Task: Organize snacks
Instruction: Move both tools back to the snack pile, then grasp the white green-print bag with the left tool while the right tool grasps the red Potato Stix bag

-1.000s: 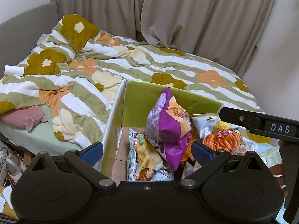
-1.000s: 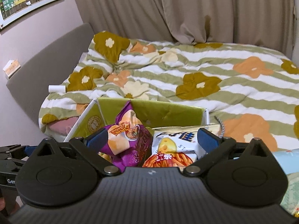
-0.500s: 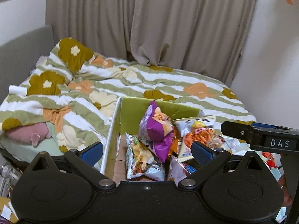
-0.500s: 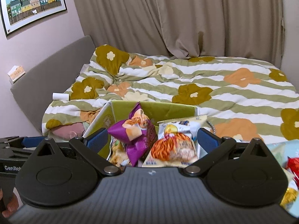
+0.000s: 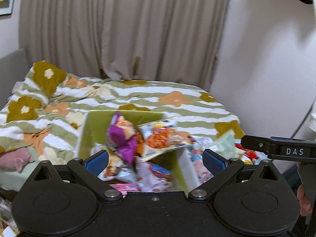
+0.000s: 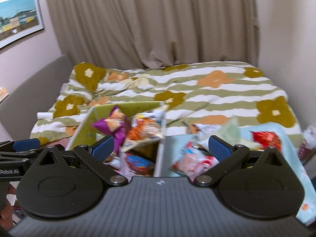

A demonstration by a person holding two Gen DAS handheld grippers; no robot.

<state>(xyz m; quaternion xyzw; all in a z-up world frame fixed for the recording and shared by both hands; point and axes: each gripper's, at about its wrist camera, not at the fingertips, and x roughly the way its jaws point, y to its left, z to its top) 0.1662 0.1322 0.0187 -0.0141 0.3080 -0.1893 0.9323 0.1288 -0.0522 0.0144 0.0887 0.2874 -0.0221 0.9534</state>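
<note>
Beige curtains [image 6: 154, 21] hang behind a bed under a striped, flower-print duvet [image 6: 197, 90], grey headboard [image 6: 29, 96] at left, framed landscape picture [image 6: 18, 16] on the pinkish wall, small white roll [image 6: 45, 115] at the duvet's edge, pink plush toy [image 5: 14, 158] below it.

Both tongs have pulled back and risen from the green box [image 5: 126, 118] over the last second, so it now sits smaller and lower in each view, with more curtain [image 6: 150, 23] and wall above the bed [image 6: 217, 90]. The loose snack packets [image 6: 193, 162] on the light blue cloth [image 6: 286, 138] right of the box have come into the right wrist view. The purple bag [image 5: 120, 136] and orange-printed packet [image 5: 162, 140], once filling the gap between the left tongs [image 5: 156, 158], now lie beyond them.
</note>
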